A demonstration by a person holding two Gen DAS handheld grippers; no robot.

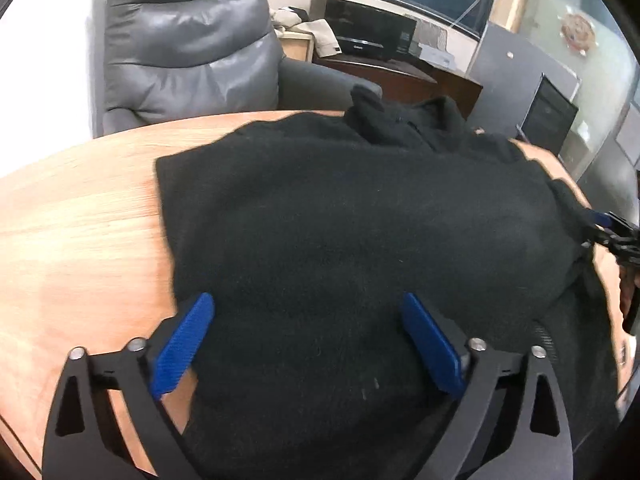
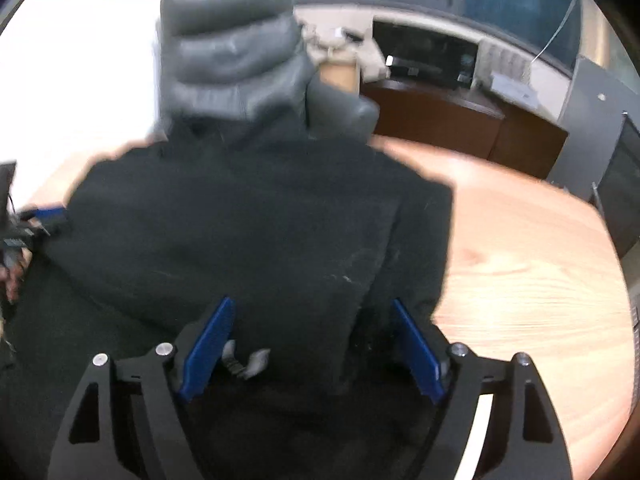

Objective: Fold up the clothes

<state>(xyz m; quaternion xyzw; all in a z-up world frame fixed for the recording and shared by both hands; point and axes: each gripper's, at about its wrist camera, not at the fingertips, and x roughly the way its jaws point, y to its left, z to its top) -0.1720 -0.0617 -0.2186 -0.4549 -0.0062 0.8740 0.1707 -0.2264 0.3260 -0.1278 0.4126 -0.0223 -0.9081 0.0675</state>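
A black fleece garment lies spread on the wooden table, its collar bunched at the far edge. My left gripper stands open over the garment's near left part, blue pads wide apart with cloth between them. In the right wrist view the same garment fills the middle, and my right gripper is open over its near right part. A pale label shows between its fingers. Each gripper appears at the other view's edge: right gripper, left gripper.
A grey leather armchair stands just beyond the table's far edge. Behind it a dark wooden cabinet carries a black device. Bare table wood lies right of the garment. A hand shows at the left edge.
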